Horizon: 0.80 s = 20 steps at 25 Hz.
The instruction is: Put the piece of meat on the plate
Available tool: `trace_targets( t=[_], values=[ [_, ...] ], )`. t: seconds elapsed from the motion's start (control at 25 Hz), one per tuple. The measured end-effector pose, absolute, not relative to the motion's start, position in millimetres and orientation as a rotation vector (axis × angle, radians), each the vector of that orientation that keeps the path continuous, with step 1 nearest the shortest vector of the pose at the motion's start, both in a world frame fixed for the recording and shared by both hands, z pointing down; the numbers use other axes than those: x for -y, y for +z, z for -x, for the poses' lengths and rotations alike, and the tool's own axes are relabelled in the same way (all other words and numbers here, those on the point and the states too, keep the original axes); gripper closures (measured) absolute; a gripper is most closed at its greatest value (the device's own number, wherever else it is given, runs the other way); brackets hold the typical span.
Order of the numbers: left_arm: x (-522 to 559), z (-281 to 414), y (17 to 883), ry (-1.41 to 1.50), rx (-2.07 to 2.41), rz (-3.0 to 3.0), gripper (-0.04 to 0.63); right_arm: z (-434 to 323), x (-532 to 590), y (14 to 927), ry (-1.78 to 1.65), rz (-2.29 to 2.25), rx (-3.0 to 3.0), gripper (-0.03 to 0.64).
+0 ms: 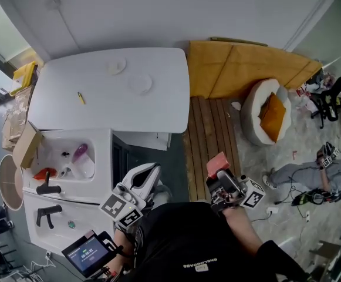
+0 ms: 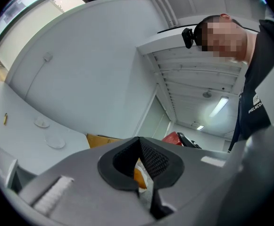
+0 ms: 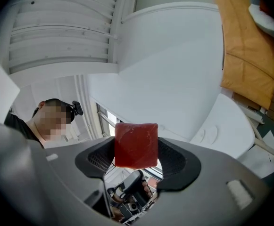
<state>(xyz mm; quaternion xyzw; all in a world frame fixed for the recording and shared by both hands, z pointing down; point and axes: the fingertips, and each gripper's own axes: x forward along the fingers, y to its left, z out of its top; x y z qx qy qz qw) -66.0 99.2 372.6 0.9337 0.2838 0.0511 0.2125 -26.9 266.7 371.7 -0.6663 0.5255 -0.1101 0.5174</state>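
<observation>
Closest to the camera: left gripper [image 2: 139,147] is off the near edge of the white table [image 1: 70,107], jaws closed pad to pad w/ nothing in them. The orange bit showing through the gap below the pads is just background afaict.

Right gripper [image 1: 220,170] is out past the table's near right corner, over the wooden slats [image 1: 208,128], well apart from the tabletop. It's clamped on the piece of meat [image 3: 136,144], a red block pinched by its two sides w/ the top sticking out past the pads. So the meat is in the air, not on anything yet.

Farther out, on the table's far half, sit two pale plates: the nearer plate [image 1: 139,84] and the farther plate [image 1: 116,66], just beside each other, both bare.

Key bit imo: from the meat, the plates are ahead and to the left. The left gripper lines up more directly w/ them, but the right one has the goods, so it needs to swing in over the table.

Orientation: the block looks about as wide as tall, no real long axis I can pick out. Flat square face toward the gripper cam, free end tipped up a bit w/ the jaws.
</observation>
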Motion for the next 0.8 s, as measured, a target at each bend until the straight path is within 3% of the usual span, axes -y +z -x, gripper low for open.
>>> trace_targets(
  t=[0.8],
  values=[
    [-1,22,400,0.200,-0.664,-2.569,0.575,-47,-170,373,-0.287,1.510,-1.264,0.331]
  ],
)
